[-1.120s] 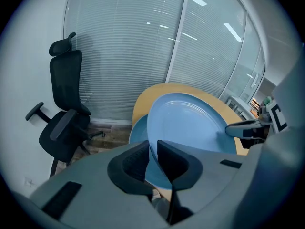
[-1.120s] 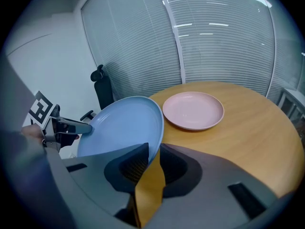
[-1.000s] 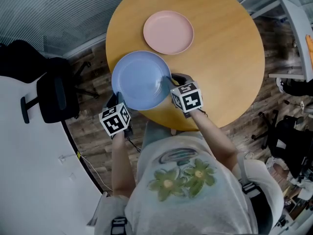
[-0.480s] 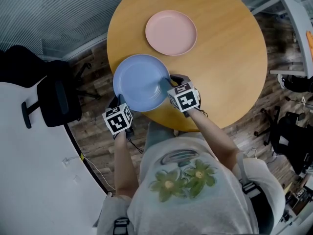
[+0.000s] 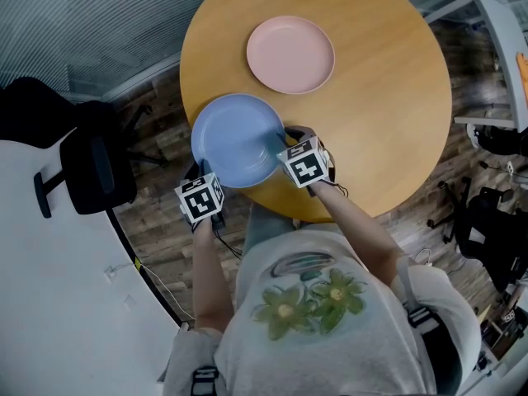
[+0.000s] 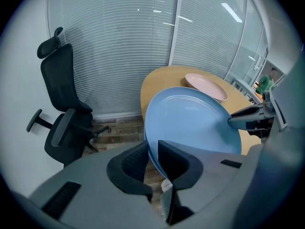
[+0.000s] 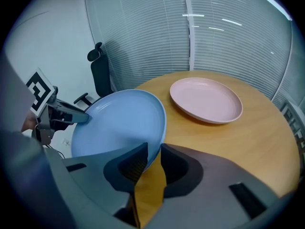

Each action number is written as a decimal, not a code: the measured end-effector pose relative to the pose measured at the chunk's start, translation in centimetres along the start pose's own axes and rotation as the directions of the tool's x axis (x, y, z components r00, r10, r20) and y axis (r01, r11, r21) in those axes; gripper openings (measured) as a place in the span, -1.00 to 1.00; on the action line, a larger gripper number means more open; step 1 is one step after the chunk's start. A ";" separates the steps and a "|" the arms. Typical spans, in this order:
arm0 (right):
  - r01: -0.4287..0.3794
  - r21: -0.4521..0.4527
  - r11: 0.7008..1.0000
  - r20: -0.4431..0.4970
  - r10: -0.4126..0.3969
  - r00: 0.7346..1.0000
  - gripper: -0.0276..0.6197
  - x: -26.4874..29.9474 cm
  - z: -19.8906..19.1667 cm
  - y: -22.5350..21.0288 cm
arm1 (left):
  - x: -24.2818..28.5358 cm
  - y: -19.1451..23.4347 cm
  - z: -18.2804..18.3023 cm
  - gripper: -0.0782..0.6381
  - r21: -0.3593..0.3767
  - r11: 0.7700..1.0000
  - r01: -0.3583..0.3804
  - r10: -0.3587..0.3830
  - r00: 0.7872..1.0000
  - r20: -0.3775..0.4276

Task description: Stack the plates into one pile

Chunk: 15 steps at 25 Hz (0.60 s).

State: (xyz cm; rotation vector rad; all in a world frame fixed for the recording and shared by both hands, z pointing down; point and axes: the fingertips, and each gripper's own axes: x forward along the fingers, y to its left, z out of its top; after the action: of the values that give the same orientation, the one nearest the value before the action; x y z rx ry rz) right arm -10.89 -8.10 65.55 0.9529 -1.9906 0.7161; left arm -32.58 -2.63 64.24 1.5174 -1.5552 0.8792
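1. My left claw [image 6: 151, 152] is closed to a narrow gap, pinching the rim of the round pale-blue plate [image 5: 235, 137].
2. My right claw [image 7: 153, 157] grips the opposite rim the same way.
3. The blue plate hangs between them over the near edge of the round wooden table [image 5: 388, 97], partly overhanging it.
4. The round pink plate [image 5: 290, 54] lies flat on the table beyond, apart from the blue one.

The round blue plate [image 5: 235, 139] hangs over the round wooden worktop's [image 5: 388, 97] near edge between the left gripper [image 5: 196, 170] and right gripper [image 5: 285, 137], the round pink plate [image 5: 290, 54] lying apart behind it.
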 end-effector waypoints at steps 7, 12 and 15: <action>0.011 -0.019 1.000 -0.012 -0.011 1.000 -0.62 0.4 -0.3 0.0 | 0.5 0.1 -0.4 -0.58 0.002 1.000 -0.004 0.004 1.000 -0.010; 0.011 -0.051 0.999 -0.026 -0.012 1.000 -0.62 0.5 -0.3 0.3 | 0.8 0.3 -0.7 -0.58 0.020 1.000 -0.018 0.018 1.000 -0.024; 0.009 -0.063 0.998 -0.024 -0.011 1.000 -0.62 0.6 -0.2 0.4 | 1.0 0.5 -0.9 -0.58 0.032 0.999 -0.028 0.029 0.999 -0.032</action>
State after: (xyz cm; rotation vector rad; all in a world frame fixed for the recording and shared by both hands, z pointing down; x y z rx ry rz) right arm -11.36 -7.98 66.13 0.9124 -1.9744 0.6525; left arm -32.97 -2.26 65.59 1.4994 -1.5495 0.9439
